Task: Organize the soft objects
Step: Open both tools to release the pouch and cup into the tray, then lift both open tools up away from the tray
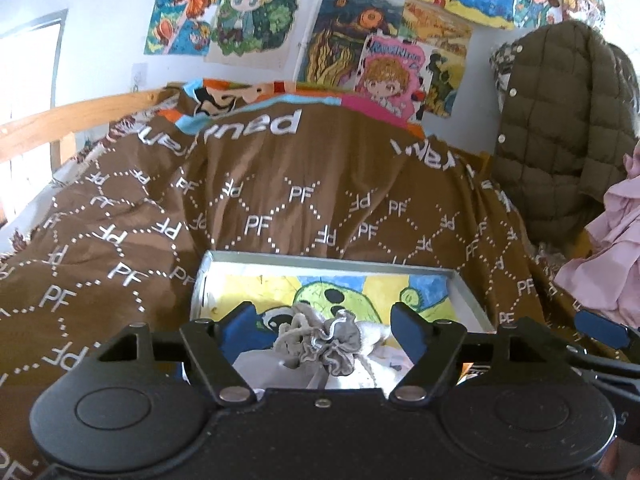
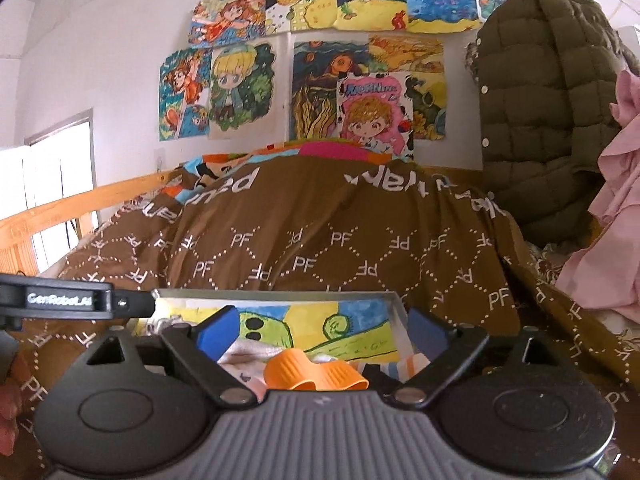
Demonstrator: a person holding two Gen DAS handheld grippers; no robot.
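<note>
Grey scrunchie point(image 1: 320, 344) sits on a heap of pale cloth point(image 1: 280, 368) inside a shallow box point(image 1: 328, 258) that lies on the bed, right between the fingers of the left gripper point(image 1: 322, 330). Left jaws spread wide, nothing held – pads either side of the scrunchie, not touching it.

In the right wrist view an orange ribbed soft piece point(image 2: 314, 374) lies just in front of the right gripper point(image 2: 324, 332), on the same pile of clothes in the box; what exactly it is I cannot tell. Right jaws also wide apart, empty.

Box bottom shows a painted yellow-green-blue picture point(image 1: 352, 292). Around it – brown blanket point(image 1: 280, 184) with white PF print, wooden bed rail point(image 1: 80, 108), drawings point(image 1: 352, 40) on the wall, olive quilted jacket point(image 1: 560, 128) and pink garment point(image 1: 616, 248) hanging at right.

Step, as I judge: approach before a pick, both grippers poised over the box. Next move likely calls for lowering the left one a little and closing on the scrunchie's bunched middle, without catching the cloth under it.
</note>
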